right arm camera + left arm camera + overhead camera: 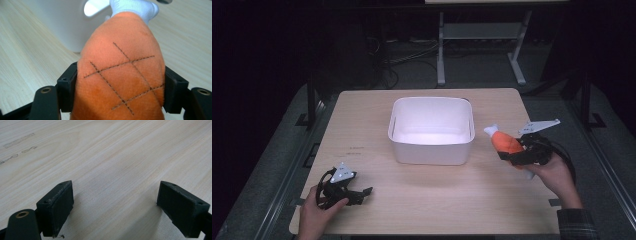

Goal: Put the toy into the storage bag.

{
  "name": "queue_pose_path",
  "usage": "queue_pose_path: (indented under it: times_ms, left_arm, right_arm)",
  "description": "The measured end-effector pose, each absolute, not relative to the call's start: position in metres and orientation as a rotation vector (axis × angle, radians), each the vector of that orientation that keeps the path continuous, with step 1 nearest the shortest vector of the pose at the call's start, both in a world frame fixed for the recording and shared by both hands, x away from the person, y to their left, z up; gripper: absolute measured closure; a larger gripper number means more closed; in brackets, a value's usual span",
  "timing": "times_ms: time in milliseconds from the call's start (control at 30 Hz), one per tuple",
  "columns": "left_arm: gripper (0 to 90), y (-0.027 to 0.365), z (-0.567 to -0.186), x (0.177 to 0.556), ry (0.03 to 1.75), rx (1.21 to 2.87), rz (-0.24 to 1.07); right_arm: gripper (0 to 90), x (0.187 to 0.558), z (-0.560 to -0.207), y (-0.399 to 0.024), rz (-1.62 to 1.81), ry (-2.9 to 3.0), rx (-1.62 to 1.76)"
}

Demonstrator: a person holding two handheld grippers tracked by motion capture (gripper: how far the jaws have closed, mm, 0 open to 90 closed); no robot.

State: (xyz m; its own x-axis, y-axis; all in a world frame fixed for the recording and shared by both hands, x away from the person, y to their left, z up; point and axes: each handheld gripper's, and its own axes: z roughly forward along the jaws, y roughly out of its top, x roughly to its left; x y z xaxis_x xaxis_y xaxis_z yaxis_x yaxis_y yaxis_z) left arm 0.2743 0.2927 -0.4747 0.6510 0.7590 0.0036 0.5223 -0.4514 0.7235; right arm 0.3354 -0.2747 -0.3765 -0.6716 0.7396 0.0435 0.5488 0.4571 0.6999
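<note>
An orange plush drumstick [506, 142] with a white bone end is held up off the table, right of the white bin [431, 131]. My right gripper [518, 151] is shut on it; in the right gripper view the pads press both sides of the stitched orange body [120, 75], and the white tip [135, 7] points toward the bin's wall [62, 25]. My left gripper [362, 192] rests low over the wood at the front left. Its jaws stand wide apart with bare tabletop [112, 170] between the pads [58, 205].
The white bin stands in the middle of the light wood table [432, 200] and looks empty inside. Faint marks [356, 148] lie on the wood left of the bin. Beyond the far edge are a dark floor and a grey desk frame [442, 45].
</note>
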Motion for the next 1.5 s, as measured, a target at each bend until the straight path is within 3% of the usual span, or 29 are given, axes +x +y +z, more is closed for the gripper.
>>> queue_pose_path:
  times_ms: [600,1500]
  left_arm:
    - [13.1,0.292,-0.475,0.274,0.992,2.154,0.428]
    - [13.1,0.293,-0.475,0.274,0.988,2.159,0.430]
  right_arm:
    - [28.9,0.349,-0.341,-0.268,1.096,2.476,0.963]
    - [28.1,0.371,-0.313,-0.224,1.143,2.600,0.723]
